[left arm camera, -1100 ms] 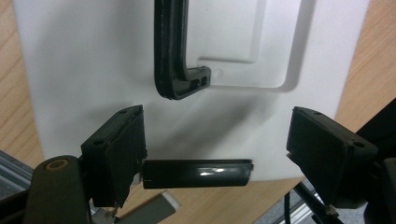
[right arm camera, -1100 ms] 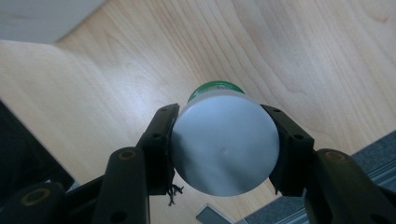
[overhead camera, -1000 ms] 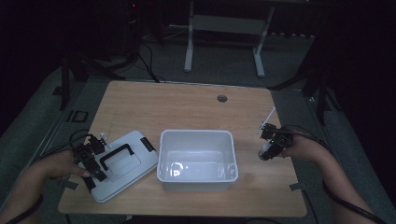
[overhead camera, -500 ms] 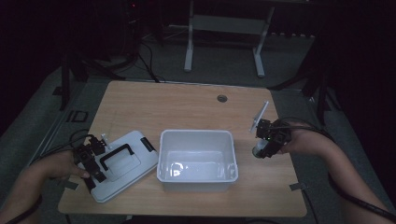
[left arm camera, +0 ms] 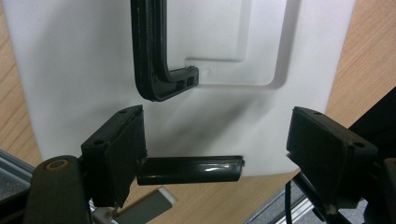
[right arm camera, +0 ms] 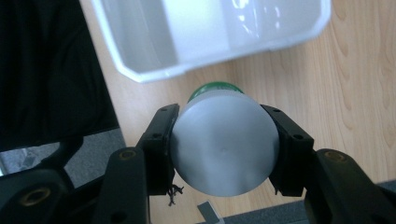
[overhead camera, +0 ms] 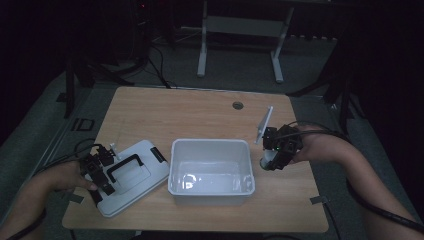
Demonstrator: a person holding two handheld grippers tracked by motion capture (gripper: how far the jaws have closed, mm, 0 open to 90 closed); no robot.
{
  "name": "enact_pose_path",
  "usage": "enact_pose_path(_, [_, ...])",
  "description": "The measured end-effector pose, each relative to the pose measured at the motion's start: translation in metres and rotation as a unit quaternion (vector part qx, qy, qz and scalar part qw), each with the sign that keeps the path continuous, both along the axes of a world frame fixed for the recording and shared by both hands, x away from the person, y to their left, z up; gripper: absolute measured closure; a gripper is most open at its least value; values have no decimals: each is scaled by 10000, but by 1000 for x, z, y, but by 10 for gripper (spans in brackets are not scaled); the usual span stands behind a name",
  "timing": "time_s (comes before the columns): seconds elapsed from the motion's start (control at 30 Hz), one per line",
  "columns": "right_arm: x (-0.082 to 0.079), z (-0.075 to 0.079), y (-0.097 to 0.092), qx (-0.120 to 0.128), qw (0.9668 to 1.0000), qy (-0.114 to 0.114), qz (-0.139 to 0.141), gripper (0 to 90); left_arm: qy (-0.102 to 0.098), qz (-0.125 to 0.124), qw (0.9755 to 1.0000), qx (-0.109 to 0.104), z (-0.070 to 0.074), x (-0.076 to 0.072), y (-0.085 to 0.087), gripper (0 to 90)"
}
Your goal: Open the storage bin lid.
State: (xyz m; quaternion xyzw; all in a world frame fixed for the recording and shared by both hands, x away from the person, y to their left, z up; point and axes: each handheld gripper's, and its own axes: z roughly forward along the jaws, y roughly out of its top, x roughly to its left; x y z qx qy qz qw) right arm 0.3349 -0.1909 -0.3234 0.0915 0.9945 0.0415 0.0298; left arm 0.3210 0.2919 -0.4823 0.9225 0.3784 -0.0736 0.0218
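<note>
A white bottle (right arm camera: 224, 149) with a green far end is clamped between the jaws of my right gripper (right arm camera: 219, 112), its round white base facing the camera. In the high view my right gripper (overhead camera: 270, 160) holds the bottle (overhead camera: 266, 163) just off the right wall of the open white bin (overhead camera: 210, 187), above the table. A white lid (overhead camera: 142, 182) with a black handle (overhead camera: 125, 165) lies left of the bin. My left gripper (overhead camera: 109, 172) rests at the lid's left edge. Its jaws (left arm camera: 215, 116) stand wide apart over the lid (left arm camera: 224, 37), with a black latch (left arm camera: 189, 169) lying between them.
The wooden table (overhead camera: 165, 115) has a round cable hole (overhead camera: 238, 105) at the back. Its front edge runs just below the bin. A white metal stand (overhead camera: 240, 25) is on the floor behind the table. Cables trail from both grippers.
My right gripper has risen and shifted left toward the bin with the bottle in it. The left gripper and the lid have not moved.
</note>
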Motion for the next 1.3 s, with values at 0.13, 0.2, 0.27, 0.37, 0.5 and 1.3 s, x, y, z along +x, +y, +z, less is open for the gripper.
enact_pose_path(0.13, [-3,4,13,-4,9998,-36,199,501,-7,-29,10000,-14,-1,0,0,194])
enact_pose_path(0.2, [-4,5,16,-4,9998,-37,205,501,-76,-56,9999,-47,0,0,0,194])
enact_pose_path(0.27, [-5,5,25,-11,9995,-40,318,501,-68,-49,9999,-78,0,0,0,194])
enact_pose_path(0.37, [-8,2,35,-29,9990,12,454,501,-63,-63,10000,-45,0,0,0,194])
enact_pose_path(0.5, [-11,-5,49,-70,9981,83,605,501,-67,-65,10000,-15,1,-1,0,194])
enact_pose_path(1.3, [1,-86,85,-309,9947,484,856,501,-102,-115,9999,10,-2,0,0,194])
